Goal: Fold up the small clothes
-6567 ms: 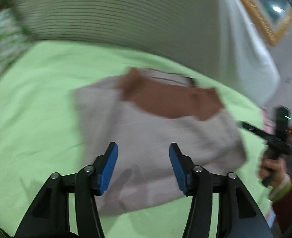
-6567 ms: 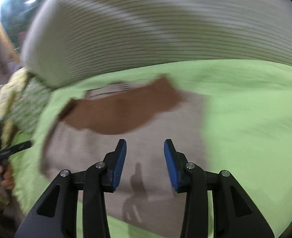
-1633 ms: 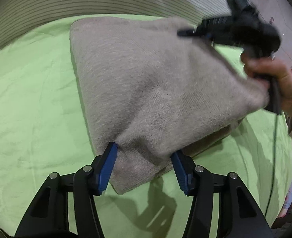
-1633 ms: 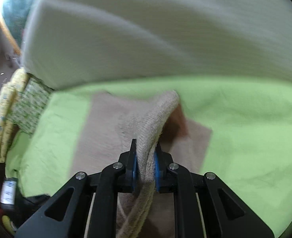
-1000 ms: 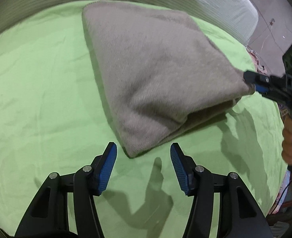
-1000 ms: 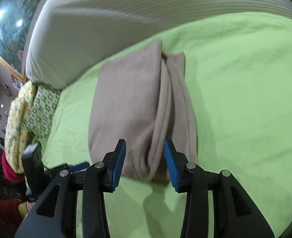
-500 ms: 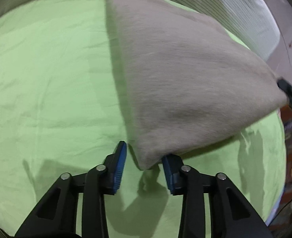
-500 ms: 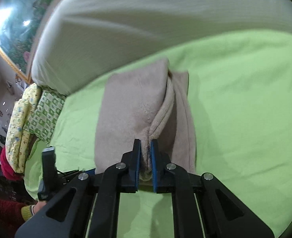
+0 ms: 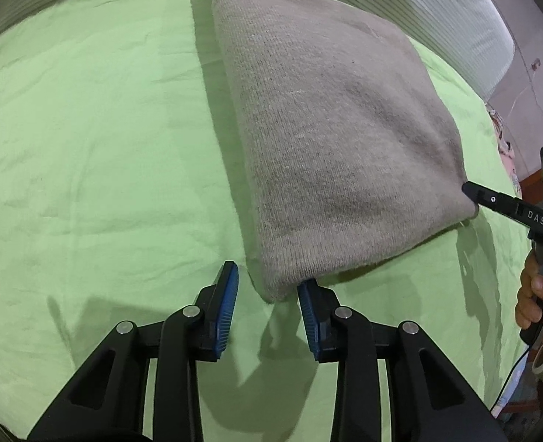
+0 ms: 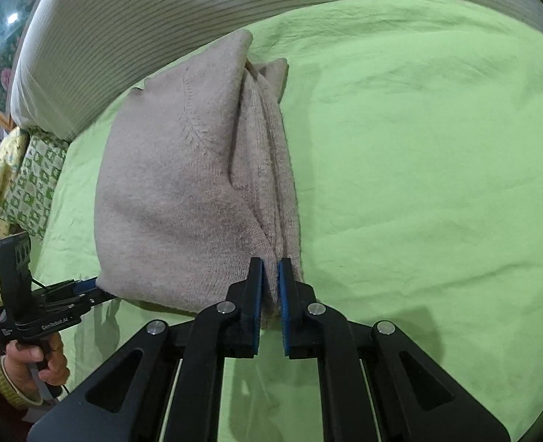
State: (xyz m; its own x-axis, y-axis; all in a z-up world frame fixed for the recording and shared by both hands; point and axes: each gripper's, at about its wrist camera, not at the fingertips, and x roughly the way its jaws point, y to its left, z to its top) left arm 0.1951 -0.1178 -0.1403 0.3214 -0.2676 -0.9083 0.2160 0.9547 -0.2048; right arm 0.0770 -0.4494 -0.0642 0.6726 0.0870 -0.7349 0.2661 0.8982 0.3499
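A folded grey knit garment [image 9: 330, 129] lay on a bed's green sheet [image 9: 87, 147], its long axis running from near to far. The left gripper [image 9: 267, 309] was spread wide, its blue-padded fingers [image 9: 227, 305] bracketing the garment's near left corner without clamping it. The right gripper [image 10: 269, 294] was clenched on the near right corner, where stacked layers showed along the right edge [image 10: 271, 169]. Each handle was held low and level by a hand [image 10: 39, 361], both pointing toward the striped white bedding [image 10: 160, 18] at the far side.
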